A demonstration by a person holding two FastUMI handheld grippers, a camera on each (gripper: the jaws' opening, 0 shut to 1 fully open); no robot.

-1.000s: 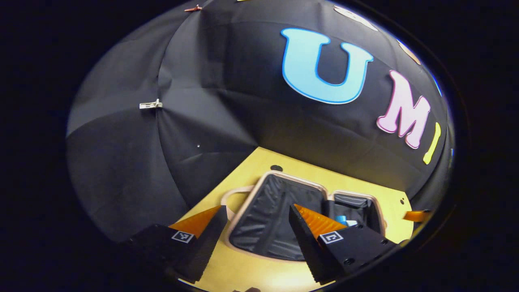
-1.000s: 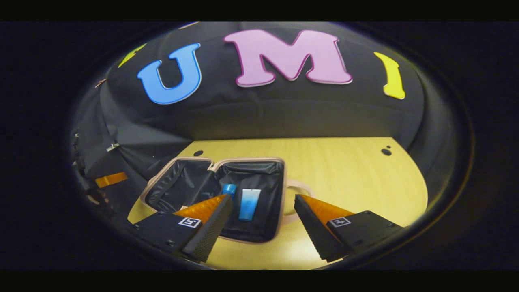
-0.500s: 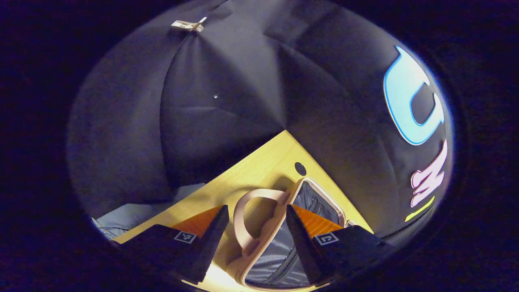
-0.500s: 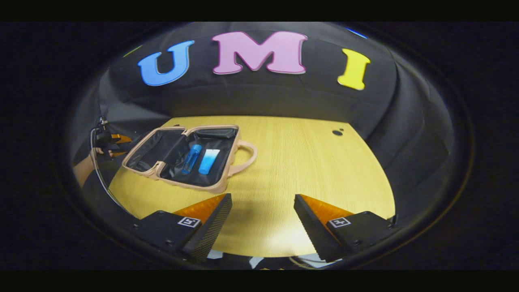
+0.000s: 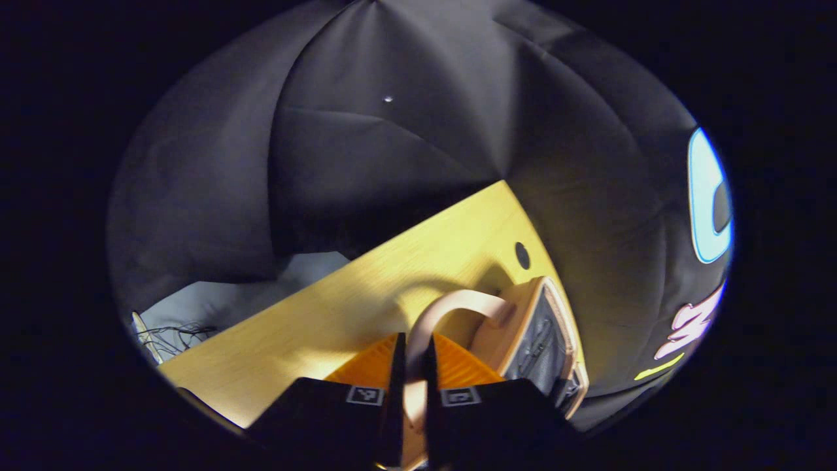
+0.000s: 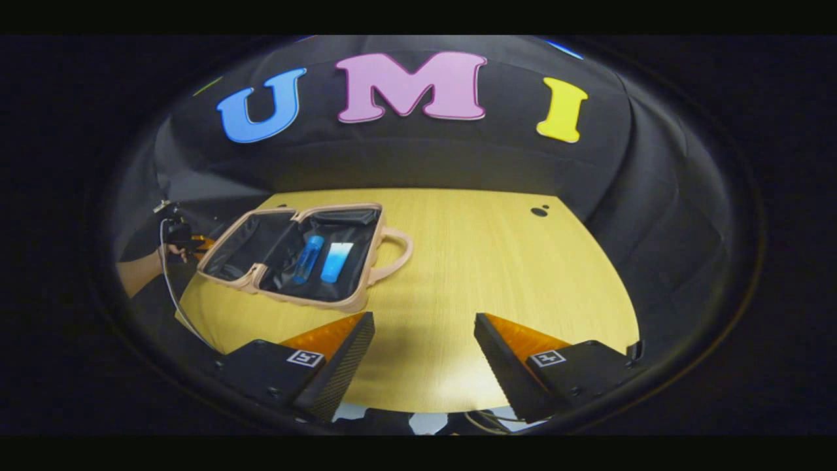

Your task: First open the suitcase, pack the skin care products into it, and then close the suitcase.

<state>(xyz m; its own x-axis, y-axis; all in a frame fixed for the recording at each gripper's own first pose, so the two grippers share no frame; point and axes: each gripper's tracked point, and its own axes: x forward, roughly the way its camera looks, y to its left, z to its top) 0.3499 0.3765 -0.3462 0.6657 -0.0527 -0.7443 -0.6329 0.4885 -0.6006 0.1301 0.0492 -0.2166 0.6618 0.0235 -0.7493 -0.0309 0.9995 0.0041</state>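
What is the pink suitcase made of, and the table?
The suitcase looks like hard, smooth plastic with a ridged outer wall, and a dark, shiny cloth lining that wrinkles. The table looks like pale wood or a wood-look sheet: fine straight grain lines, matte top.

Left gripper (image 5: 410, 366) clamped; right gripper (image 6: 424, 333) agape.

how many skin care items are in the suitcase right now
2: a blue bottle and a blue-to-white tube, side by side in the open suitcase's handle-side half. Others could be hidden by the lining.
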